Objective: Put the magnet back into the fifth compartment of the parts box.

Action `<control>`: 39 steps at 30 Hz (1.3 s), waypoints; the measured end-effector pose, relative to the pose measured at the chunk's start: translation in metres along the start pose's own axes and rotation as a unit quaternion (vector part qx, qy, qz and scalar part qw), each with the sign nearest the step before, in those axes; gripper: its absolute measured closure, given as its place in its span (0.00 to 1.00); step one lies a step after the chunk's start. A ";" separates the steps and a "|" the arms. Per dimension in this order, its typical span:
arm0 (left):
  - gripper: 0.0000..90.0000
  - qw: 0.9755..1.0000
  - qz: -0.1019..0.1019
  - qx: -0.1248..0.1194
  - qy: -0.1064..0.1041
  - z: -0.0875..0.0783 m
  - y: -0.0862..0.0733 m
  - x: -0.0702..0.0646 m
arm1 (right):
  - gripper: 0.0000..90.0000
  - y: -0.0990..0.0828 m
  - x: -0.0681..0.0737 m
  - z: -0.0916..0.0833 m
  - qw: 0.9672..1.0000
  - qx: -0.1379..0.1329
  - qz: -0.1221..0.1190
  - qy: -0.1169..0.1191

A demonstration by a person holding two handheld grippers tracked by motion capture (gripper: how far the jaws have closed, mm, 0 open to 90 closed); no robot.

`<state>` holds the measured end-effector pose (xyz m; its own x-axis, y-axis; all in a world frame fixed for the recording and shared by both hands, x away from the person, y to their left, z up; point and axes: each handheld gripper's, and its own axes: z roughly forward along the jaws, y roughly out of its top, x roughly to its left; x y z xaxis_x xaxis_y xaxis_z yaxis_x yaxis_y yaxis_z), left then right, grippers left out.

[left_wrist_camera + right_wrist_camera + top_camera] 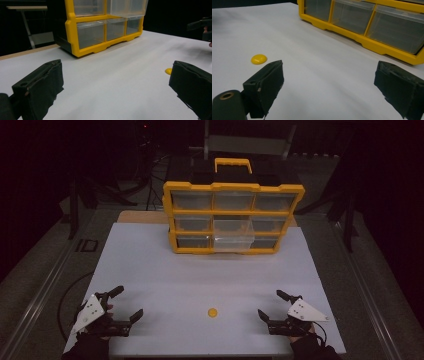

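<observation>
A small yellow disc [213, 312] lies on the white table [200, 270] near the front edge, midway between the two grippers. My left gripper [127, 302] rests at the front left, jaws wide open with nothing between them. My right gripper [273, 304] rests at the front right, also open and empty. In the left gripper view the disc [169, 71] peeks out beside the right jaw. The right gripper view has the disc [259, 59] just past the left jaw. A yellow organizer [233, 217] with clear drawers stands at the table's far side; its middle drawer [234, 235] is pulled out.
A black handle-topped case sits on the organizer [105, 27]. The other gripper [202, 26] appears at the right edge of the left gripper view. Dark floor, rails and stands surround the table. Bare white surface stretches between the grippers and the organizer [372, 22].
</observation>
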<state>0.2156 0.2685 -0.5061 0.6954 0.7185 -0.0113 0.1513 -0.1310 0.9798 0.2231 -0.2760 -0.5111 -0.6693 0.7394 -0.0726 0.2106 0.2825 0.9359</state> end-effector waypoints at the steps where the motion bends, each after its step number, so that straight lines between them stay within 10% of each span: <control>1: 0.00 1.000 0.000 0.000 0.001 0.000 0.000 0.000 | 0.10 0.000 0.000 0.000 1.000 -0.002 0.000 0.000; 39: 0.00 0.999 -0.029 0.007 -0.029 0.006 0.012 0.001 | 0.10 0.002 0.003 0.004 1.000 -0.006 -0.011 -0.011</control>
<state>0.2219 0.2636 -0.4956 0.7253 0.6838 -0.0797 0.2018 -0.1005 0.9743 0.2241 -0.2712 -0.5108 -0.6577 0.7464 -0.1017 0.1873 0.2928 0.9377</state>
